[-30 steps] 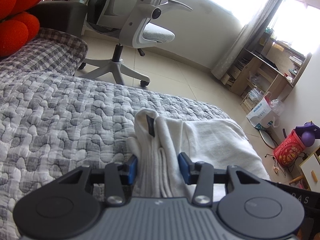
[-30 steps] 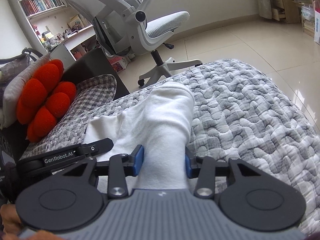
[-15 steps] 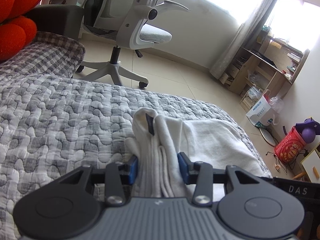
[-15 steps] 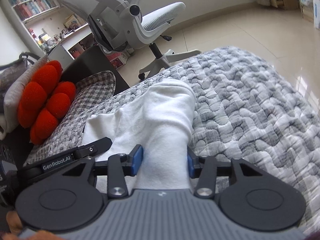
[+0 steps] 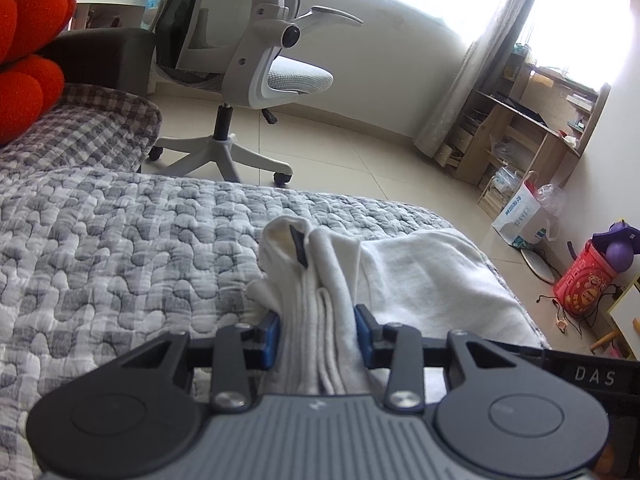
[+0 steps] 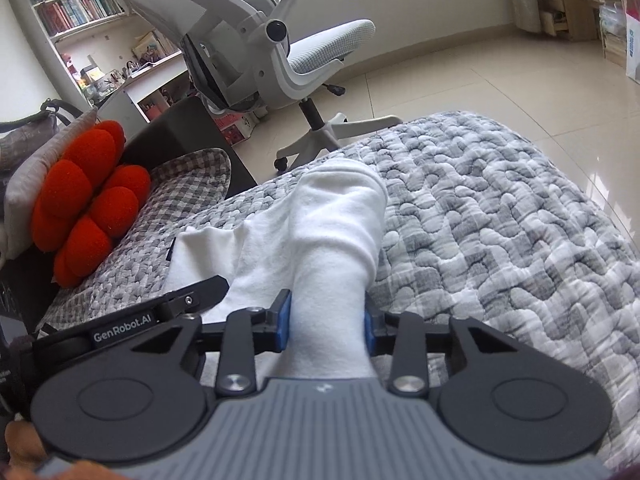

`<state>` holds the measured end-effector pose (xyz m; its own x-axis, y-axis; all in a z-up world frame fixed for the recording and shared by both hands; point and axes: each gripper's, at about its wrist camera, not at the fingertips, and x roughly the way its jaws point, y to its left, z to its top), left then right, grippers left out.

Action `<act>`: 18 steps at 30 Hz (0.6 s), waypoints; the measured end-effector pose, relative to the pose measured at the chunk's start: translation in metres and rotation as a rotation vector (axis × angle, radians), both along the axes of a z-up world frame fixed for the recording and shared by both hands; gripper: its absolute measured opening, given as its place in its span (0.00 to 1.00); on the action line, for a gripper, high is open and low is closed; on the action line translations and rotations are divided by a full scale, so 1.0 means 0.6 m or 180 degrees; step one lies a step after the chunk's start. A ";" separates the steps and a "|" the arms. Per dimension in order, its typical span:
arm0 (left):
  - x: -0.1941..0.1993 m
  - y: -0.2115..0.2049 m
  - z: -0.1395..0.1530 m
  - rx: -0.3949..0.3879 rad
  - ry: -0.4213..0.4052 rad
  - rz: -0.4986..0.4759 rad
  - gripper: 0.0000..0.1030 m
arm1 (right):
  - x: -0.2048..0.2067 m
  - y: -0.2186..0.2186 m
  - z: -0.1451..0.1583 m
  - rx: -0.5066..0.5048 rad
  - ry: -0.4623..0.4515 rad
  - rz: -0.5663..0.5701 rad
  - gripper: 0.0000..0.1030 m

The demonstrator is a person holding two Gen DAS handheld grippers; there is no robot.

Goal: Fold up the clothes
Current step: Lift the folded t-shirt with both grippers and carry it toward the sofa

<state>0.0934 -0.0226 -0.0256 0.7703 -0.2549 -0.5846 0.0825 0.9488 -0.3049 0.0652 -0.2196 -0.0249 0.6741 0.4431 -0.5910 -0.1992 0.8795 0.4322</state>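
A white garment (image 5: pixel 424 280) lies on a grey quilted bed cover (image 5: pixel 120 248). My left gripper (image 5: pixel 318 332) is shut on a bunched ribbed edge of it that carries a small dark label (image 5: pixel 298 250). In the right wrist view the same white garment (image 6: pixel 336 220) bulges forward as a thick fold, and my right gripper (image 6: pixel 326 320) is shut on it between blue pads. The left gripper's black body (image 6: pixel 160 312) shows just to the left of it. Cloth hides both grippers' fingertips.
A white office chair (image 5: pixel 256 64) stands on the tiled floor beyond the bed. A red flower cushion (image 6: pixel 84 204) and a checked pillow (image 6: pixel 188 176) lie at the bed's left. Wooden shelves (image 5: pixel 520 120), bags and a red box (image 5: pixel 580 280) stand at the right.
Both grippers keep their hold on the white garment and have shifted slightly forward over the bed. The fold looks much the same.
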 end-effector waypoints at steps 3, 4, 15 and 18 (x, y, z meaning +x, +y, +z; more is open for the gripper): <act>0.001 0.007 0.005 -0.0075 0.0003 0.0006 0.32 | 0.000 0.005 0.003 -0.0047 -0.0041 0.0007 0.35; 0.000 0.007 0.007 -0.0069 -0.0010 0.0003 0.31 | -0.001 0.008 0.005 -0.0075 -0.0065 0.0009 0.34; -0.007 0.002 0.014 -0.0004 -0.0066 0.0034 0.29 | -0.010 0.046 0.015 -0.0470 -0.0350 0.0069 0.34; -0.011 0.001 0.020 0.0036 -0.0113 0.0048 0.29 | -0.012 0.053 0.018 -0.0529 -0.0414 0.0090 0.34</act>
<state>0.0867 -0.0217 -0.0134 0.7943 -0.2366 -0.5595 0.0788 0.9534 -0.2914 0.0581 -0.1877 -0.0140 0.7382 0.3665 -0.5663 -0.2694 0.9298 0.2506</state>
